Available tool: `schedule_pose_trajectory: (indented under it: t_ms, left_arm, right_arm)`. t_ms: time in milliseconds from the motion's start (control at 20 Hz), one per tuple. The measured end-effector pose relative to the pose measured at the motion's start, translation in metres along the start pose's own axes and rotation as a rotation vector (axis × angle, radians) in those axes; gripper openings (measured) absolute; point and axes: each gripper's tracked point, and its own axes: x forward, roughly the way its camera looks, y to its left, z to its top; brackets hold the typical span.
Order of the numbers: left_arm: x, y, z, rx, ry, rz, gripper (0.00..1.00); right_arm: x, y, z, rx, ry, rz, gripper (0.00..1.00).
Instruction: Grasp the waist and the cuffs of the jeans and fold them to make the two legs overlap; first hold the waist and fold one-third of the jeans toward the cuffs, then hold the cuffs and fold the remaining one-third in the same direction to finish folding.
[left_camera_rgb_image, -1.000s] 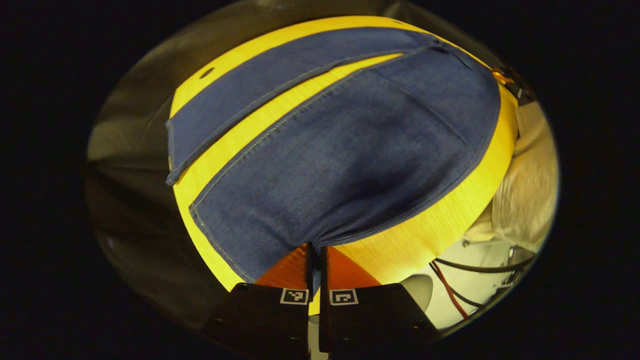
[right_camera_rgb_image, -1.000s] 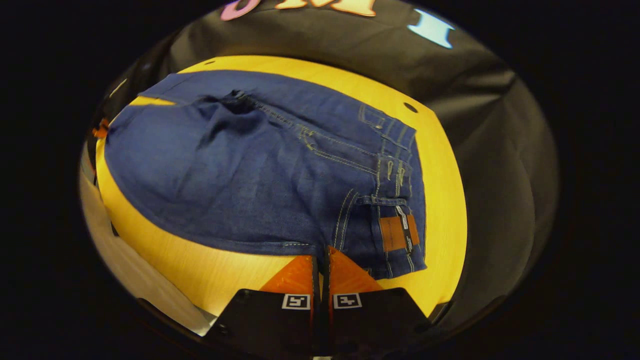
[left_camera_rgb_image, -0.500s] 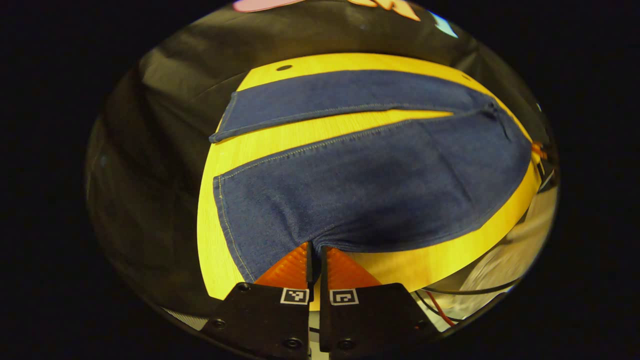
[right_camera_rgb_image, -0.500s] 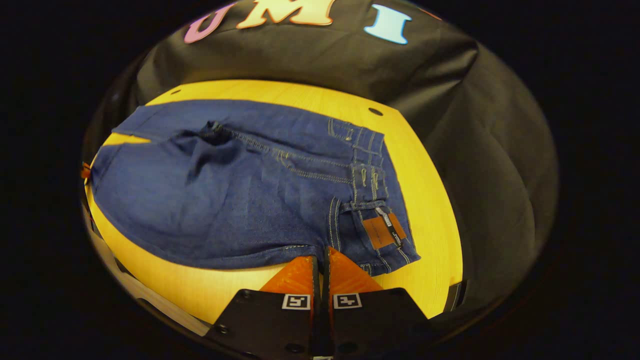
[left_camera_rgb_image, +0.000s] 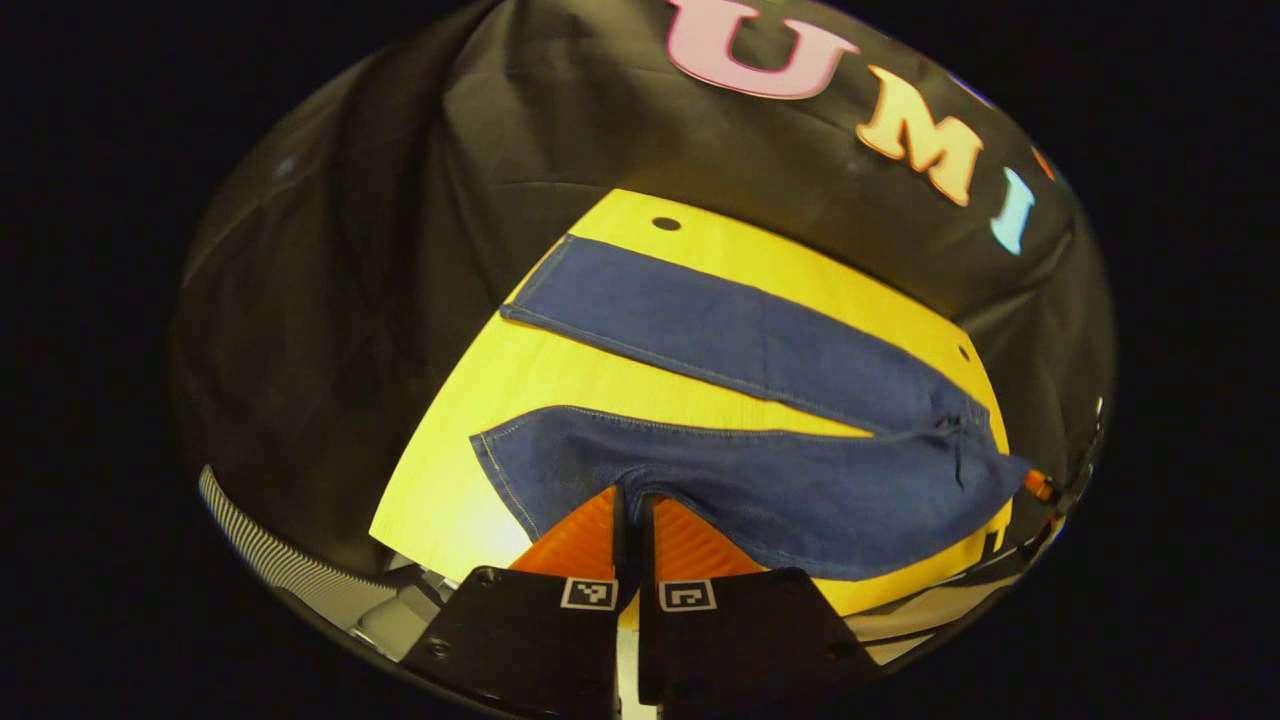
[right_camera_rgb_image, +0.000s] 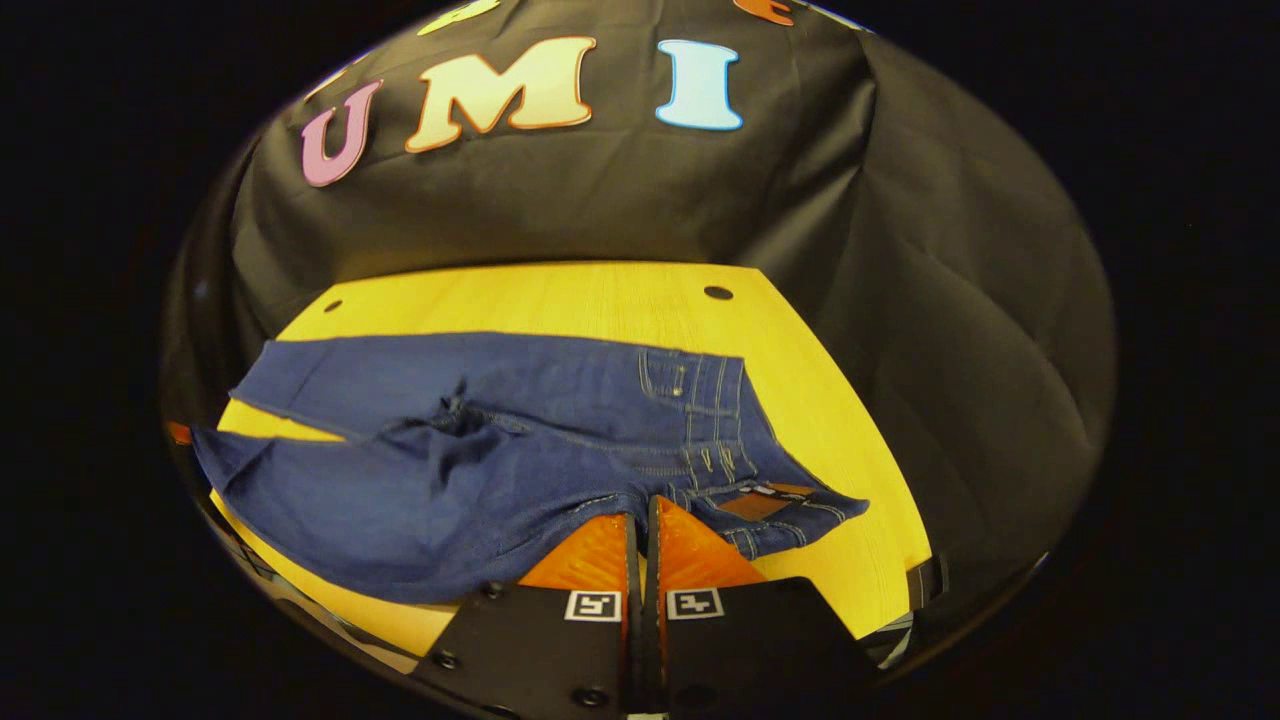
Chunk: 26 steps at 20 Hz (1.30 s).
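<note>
Dark blue jeans (left_camera_rgb_image: 760, 490) lie spread on a yellow wooden table (left_camera_rgb_image: 470, 520). In the left gripper view my left gripper (left_camera_rgb_image: 630, 492) is shut on the near leg's edge close to its cuff, and that leg hangs lifted off the table. The far leg (left_camera_rgb_image: 720, 335) lies flat behind it. In the right gripper view my right gripper (right_camera_rgb_image: 645, 500) is shut on the near edge of the jeans' waist (right_camera_rgb_image: 700, 440), beside a brown patch (right_camera_rgb_image: 750, 503). The near side of the jeans (right_camera_rgb_image: 420, 500) is raised there too.
The booth's black cloth wall (right_camera_rgb_image: 900, 300) closes in behind and beside the table. Small round holes (right_camera_rgb_image: 717, 293) mark the table's far corners. Bare tabletop (right_camera_rgb_image: 560, 300) runs beyond the far leg. A striped surface (left_camera_rgb_image: 270, 560) sits below the table's left edge.
Both grippers have risen and tilted up, lifting the near leg and waist edge off the table. The views now take in more of the wall.
</note>
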Motion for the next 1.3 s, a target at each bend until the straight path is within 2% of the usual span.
schedule_pose_trajectory:
  t_ms: [150,250,400,850,900,950,1300]
  left_arm:
    - [-0.008,0.005,0.039,-0.075,-0.004,-0.005,0.01]
    - [-0.007,0.008,0.066,-0.09,-0.003,-0.015,0.01]
    - [0.003,0.008,0.095,-0.045,0.026,-0.017,0.01]
    - [0.069,-0.011,0.157,0.083,0.211,0.01,0.01]
    - [0.074,-0.01,0.161,0.083,0.224,0.015,0.01]
    - [0.08,-0.011,0.165,0.083,0.233,0.019,0.01]
    - [0.137,-0.017,0.186,0.122,0.279,0.073,0.01]
  right_arm:
    - [0.003,0.004,0.029,0.045,0.012,0.01,0.02]
    - [0.006,0.007,0.047,0.054,0.017,0.026,0.02]
    - [0.02,0.014,0.069,0.036,0.039,0.047,0.02]
    - [0.087,0.021,0.111,-0.003,0.212,0.117,0.03]
    - [0.095,0.021,0.114,-0.003,0.221,0.123,0.0]
    - [0.105,0.023,0.115,0.005,0.235,0.126,0.03]
    - [0.178,0.032,0.107,0.048,0.32,0.129,0.03]
